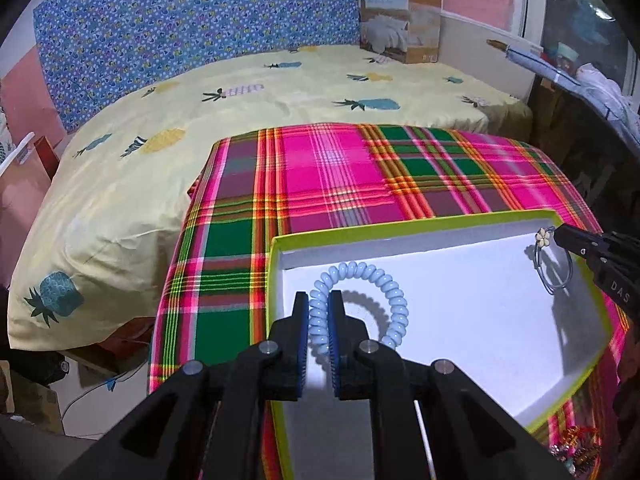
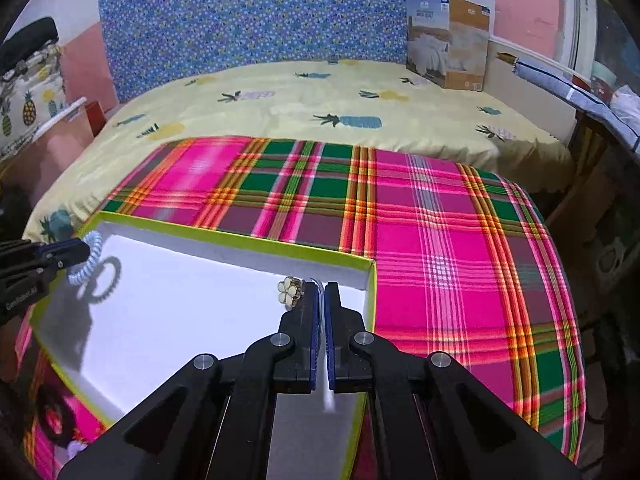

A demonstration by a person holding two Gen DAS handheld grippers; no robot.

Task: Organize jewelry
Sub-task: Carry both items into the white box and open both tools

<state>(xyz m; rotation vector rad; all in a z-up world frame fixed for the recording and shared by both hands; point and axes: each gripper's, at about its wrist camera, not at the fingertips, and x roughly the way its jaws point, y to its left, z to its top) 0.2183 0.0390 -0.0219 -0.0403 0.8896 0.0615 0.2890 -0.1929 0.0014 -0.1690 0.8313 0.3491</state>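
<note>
Both hands hold their pieces over the white box (image 1: 472,320), which sits on the plaid cloth (image 1: 320,176). The left gripper (image 1: 319,304) is clenched on the coil band (image 1: 384,284); the loop stands beyond the fingers and curls to their right, over the box's left half. The right gripper (image 2: 321,300) is clenched on the thin bracelet (image 1: 554,276), whose flower charm (image 2: 289,292) sits just left of the fingertips, near the box's far right corner. Each piece seems to hang above the box floor, well apart from the other, so the coming release is likely a straight drop for either hand.
</note>
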